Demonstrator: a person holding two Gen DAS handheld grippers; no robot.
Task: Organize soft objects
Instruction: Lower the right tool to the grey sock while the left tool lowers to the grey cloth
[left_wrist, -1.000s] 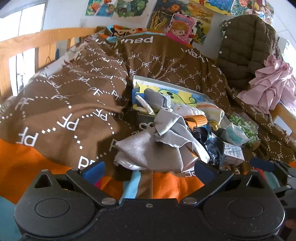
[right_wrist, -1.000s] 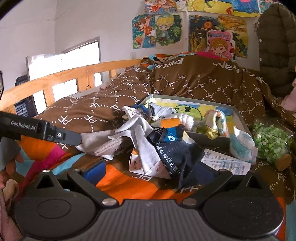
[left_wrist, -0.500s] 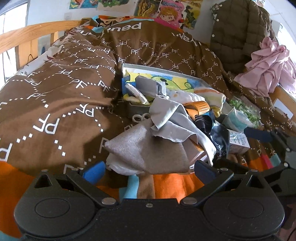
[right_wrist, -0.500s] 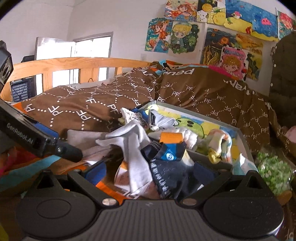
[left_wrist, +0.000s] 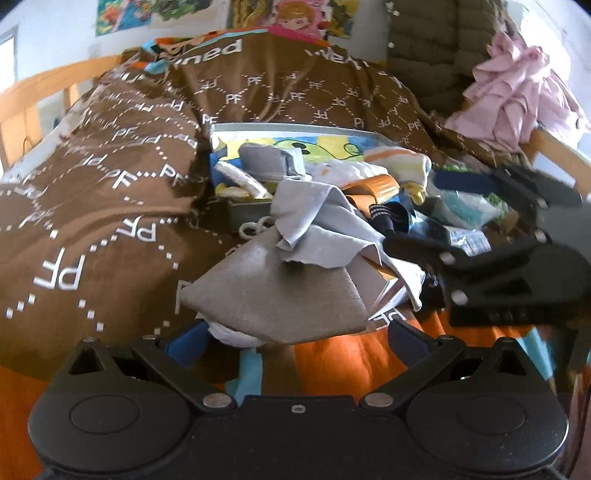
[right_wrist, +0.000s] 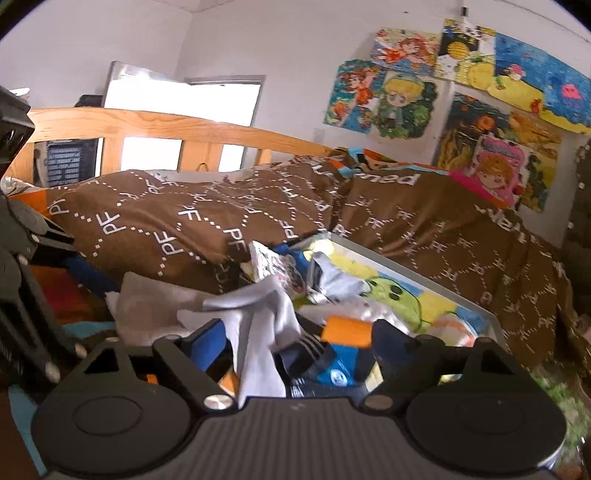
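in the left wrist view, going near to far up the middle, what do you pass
taupe cloth → light grey cloth → folded grey sock → cartoon-printed box → brown PF blanket → wall posters

The brown blanket (left_wrist: 110, 192) on the bed carries the white letters "PF" many times, each pair inside a diamond of white dotted lines; in the left wrist view some are upside down or sideways. At the far edge of this blanket bigger white letters stand upside down: one word ends in "ned" (right_wrist: 397, 179), and the rest of it is hidden in a fold. Another big word (left_wrist: 334, 57) to its right cannot be read surely.
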